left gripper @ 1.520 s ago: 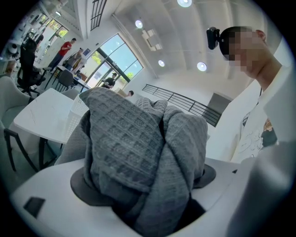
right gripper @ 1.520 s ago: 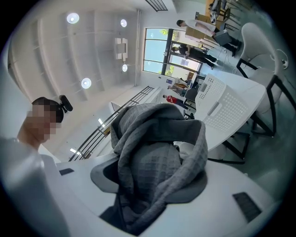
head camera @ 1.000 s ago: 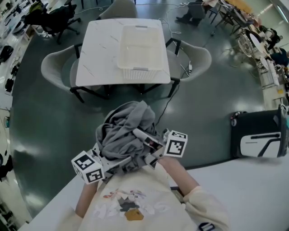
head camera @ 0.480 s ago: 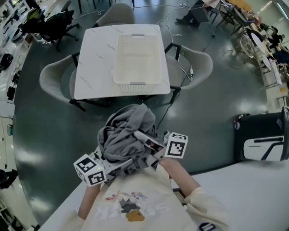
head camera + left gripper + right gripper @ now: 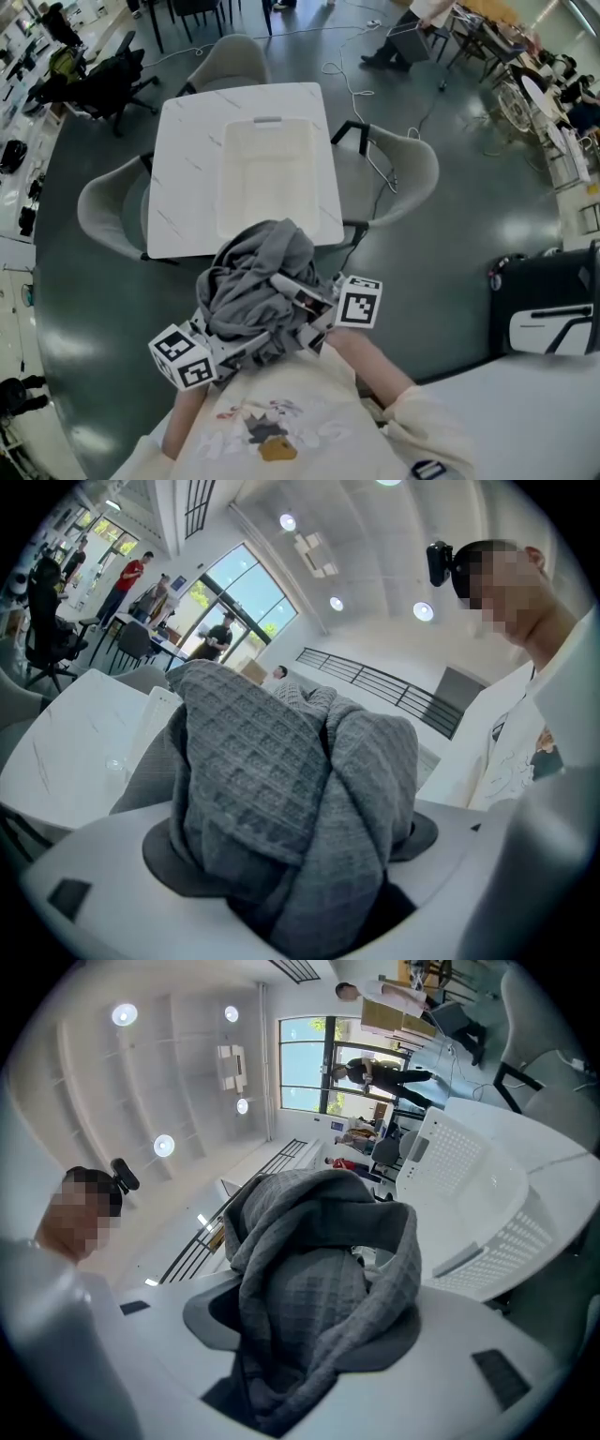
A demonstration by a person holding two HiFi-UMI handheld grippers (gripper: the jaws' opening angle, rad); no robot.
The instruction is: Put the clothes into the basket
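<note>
A bundle of grey waffle-knit clothes (image 5: 255, 277) hangs in the air between both grippers, just in front of the white table (image 5: 183, 187). The white plastic basket (image 5: 267, 178) stands on that table, with nothing visible in it; the bundle covers its near edge in the head view. My left gripper (image 5: 234, 330) is shut on the clothes (image 5: 281, 789) from the lower left. My right gripper (image 5: 298, 298) is shut on the clothes (image 5: 309, 1307) from the right, with the basket (image 5: 469, 1194) ahead of it. The cloth hides the fingertips.
Grey chairs stand at the table's left (image 5: 103, 202), right (image 5: 401, 169) and far side (image 5: 230, 58). A cable (image 5: 375, 159) runs over the floor by the right chair. A black case (image 5: 544, 300) sits at the right, beside a white tabletop (image 5: 506, 375).
The table and basket have come nearer and lower in the head view: the held bundle now overlaps the basket's near edge. Both grippers keep their grip unchanged.
</note>
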